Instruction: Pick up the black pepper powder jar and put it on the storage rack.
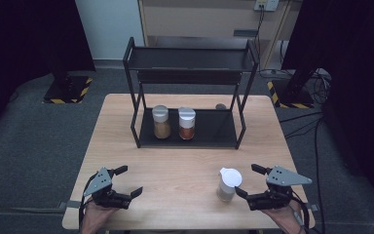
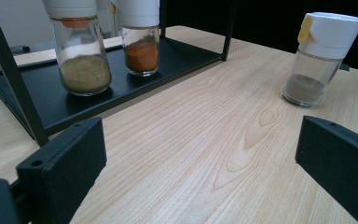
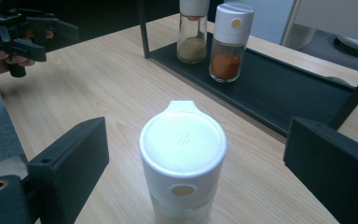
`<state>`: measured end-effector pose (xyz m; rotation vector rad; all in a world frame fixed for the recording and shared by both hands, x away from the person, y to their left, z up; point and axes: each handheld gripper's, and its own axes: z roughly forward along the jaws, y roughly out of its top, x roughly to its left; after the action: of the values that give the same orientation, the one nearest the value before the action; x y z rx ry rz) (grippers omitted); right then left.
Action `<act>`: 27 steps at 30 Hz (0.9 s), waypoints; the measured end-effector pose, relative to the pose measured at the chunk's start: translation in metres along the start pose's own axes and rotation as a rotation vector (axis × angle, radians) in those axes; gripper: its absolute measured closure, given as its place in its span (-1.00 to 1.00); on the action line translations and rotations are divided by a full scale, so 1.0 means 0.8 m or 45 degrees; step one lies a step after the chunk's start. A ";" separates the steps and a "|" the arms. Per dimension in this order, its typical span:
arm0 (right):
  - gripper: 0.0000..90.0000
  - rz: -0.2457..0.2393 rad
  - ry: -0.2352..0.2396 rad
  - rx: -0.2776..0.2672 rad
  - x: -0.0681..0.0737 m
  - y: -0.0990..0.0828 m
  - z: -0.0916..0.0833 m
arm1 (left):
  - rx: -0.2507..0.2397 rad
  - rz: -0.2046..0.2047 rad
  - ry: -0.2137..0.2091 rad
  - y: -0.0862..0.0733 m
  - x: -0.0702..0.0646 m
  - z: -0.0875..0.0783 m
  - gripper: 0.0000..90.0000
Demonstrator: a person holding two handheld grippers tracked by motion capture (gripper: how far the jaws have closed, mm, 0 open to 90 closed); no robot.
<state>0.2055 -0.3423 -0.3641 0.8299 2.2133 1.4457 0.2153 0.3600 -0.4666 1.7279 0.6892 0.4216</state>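
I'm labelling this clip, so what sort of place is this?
Probably a lab or recording studio: a lone wooden table on grey carpet, dark curtains at both sides, hazard-striped stand bases and loose cables behind.

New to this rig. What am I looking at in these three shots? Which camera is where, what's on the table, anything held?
There is no robot arm here: a person holds a two-jaw tool in each hand. The high view looks down from above the person's side of the table, with the left gripper at lower left and the right gripper at lower right. The other two pictures come from cameras riding on the grippers, looking out between their own black jaws.

On the table stands a black two-tier rack. Its lower shelf carries a jar of tan spice and a jar of orange spice. A third white-capped jar stands on the bare wood, just in front of the right gripper; in the right gripper view it sits between the open jaws, untouched.

Nothing is held: both grippers are open.
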 end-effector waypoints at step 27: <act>-0.75 0.058 0.039 0.061 -0.003 -0.025 0.060 | -0.003 -0.003 0.002 0.000 0.000 -0.001 -0.98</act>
<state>0.2298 -0.3167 -0.4019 0.8846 2.2740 1.4404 0.2147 0.3603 -0.4666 1.7249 0.6916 0.4224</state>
